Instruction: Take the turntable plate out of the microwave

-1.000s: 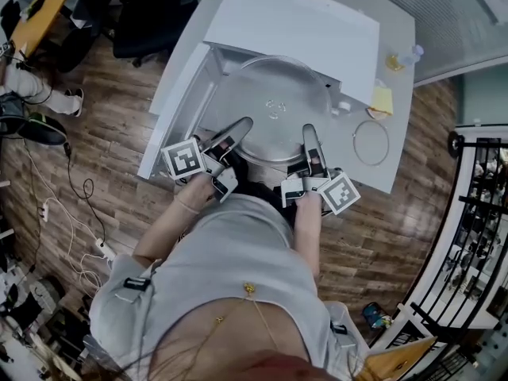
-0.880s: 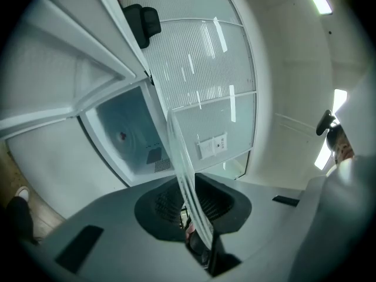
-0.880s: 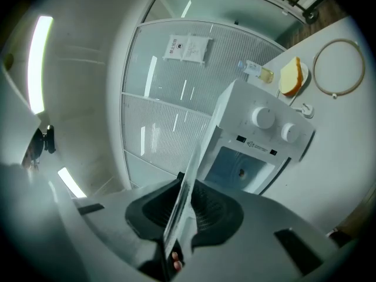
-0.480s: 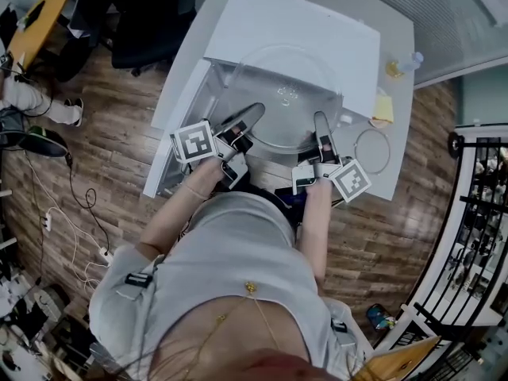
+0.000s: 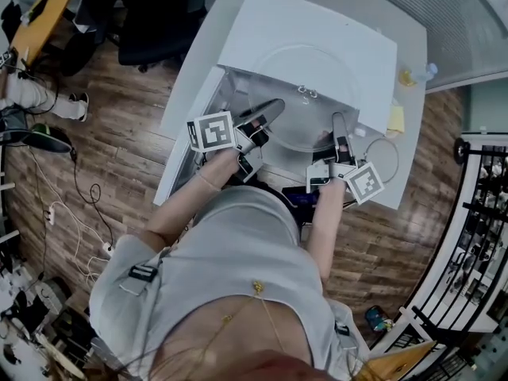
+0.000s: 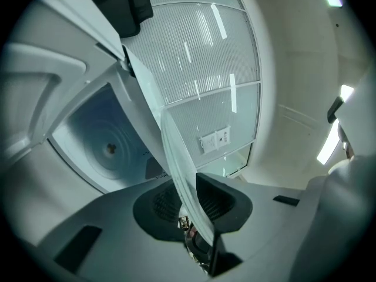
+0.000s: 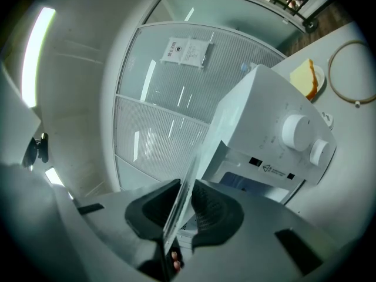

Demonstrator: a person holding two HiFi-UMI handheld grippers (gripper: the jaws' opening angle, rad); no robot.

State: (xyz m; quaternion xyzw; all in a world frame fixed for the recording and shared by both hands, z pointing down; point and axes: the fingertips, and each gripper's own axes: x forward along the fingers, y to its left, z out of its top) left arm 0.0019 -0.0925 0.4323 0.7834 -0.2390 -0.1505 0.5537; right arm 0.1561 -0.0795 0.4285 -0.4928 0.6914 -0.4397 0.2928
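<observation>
The clear glass turntable plate [image 5: 305, 94] is held up over the white microwave [image 5: 317, 30], gripped at its near rim from both sides. My left gripper [image 5: 272, 111] is shut on the plate's left rim, and my right gripper [image 5: 340, 127] is shut on its right rim. In the left gripper view the plate [image 6: 176, 151] runs edge-on between the dark pads of that gripper [image 6: 189, 203]. The right gripper view shows the plate's edge [image 7: 188, 181] pinched between the pads of the right gripper [image 7: 182, 211].
The microwave door [image 5: 184, 137] hangs open at the left, and the cavity with its hub [image 6: 108, 148] shows beside the plate. Two knobs [image 7: 296, 131] sit on the panel. On the white table [image 5: 409, 177] lie a roller ring [image 5: 386, 155], a yellow item [image 5: 397, 120] and a small bottle [image 5: 421, 74].
Both grippers have carried the plate upward in the head view, from in front of the open cavity to over the microwave's top. Both grips are unchanged.
</observation>
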